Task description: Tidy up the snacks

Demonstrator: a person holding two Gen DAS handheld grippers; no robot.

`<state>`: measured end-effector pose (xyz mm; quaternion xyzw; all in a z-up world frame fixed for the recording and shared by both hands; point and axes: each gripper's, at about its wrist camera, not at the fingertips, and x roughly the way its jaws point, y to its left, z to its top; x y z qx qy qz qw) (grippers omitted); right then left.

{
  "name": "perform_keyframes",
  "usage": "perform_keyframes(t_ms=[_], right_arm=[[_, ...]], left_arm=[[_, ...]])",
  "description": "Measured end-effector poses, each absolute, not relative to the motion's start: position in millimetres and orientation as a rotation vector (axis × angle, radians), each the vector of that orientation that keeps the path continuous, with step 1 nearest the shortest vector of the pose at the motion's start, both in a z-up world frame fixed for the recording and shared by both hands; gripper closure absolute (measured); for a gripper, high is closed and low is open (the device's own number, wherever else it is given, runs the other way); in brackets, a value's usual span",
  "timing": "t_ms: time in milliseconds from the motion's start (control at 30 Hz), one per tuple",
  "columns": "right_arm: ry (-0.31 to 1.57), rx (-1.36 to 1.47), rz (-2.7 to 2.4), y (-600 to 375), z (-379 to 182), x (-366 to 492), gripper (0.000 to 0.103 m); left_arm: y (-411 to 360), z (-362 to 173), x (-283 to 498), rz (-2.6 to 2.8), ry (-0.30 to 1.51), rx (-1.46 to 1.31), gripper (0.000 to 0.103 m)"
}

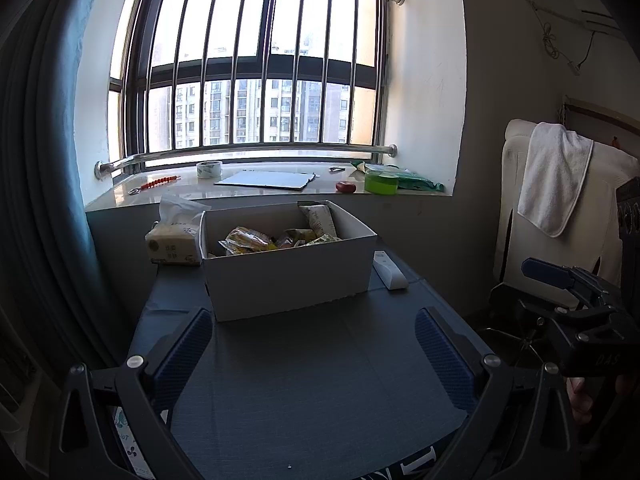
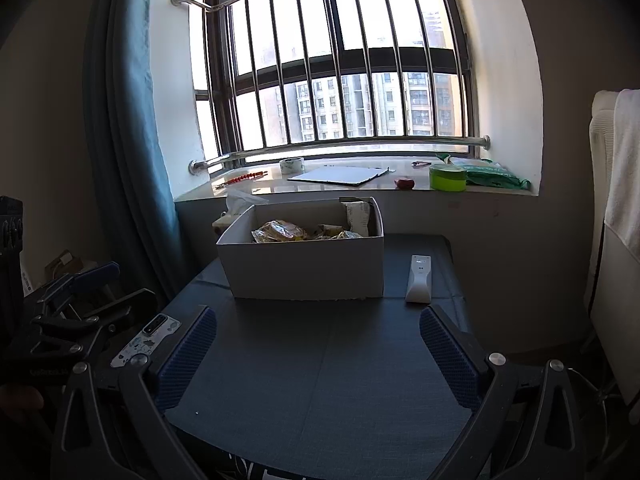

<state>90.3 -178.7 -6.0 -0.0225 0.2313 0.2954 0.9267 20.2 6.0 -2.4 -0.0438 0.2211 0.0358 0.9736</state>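
Note:
A white cardboard box (image 1: 288,276) stands on the dark table (image 1: 320,380) and holds several snack packets (image 1: 248,240); it also shows in the right wrist view (image 2: 308,264), with the snack packets (image 2: 280,232) inside. My left gripper (image 1: 314,352) is open and empty, low over the table in front of the box. My right gripper (image 2: 318,352) is open and empty, also in front of the box. Each gripper shows at the edge of the other's view: the right gripper (image 1: 568,280), the left gripper (image 2: 84,280).
A white remote (image 2: 419,278) lies right of the box. A tissue pack (image 1: 174,246) sits left of it. A phone (image 2: 146,340) lies at the table's left edge. The windowsill (image 1: 256,192) holds a tape roll, a flat sheet, a green tub (image 1: 381,182). A towel-draped chair (image 1: 556,176) stands at right.

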Motion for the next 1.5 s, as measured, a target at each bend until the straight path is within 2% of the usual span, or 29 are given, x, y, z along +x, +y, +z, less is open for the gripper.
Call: perform_keyframes(t_ms=[1500], right_arm=[[0.472, -0.050, 0.612, -176.9, -5.4, 85.0, 0.000]], left_arm=[[5.7, -3.3, 19.7, 0.078, 0.454, -0.088, 0.000]])
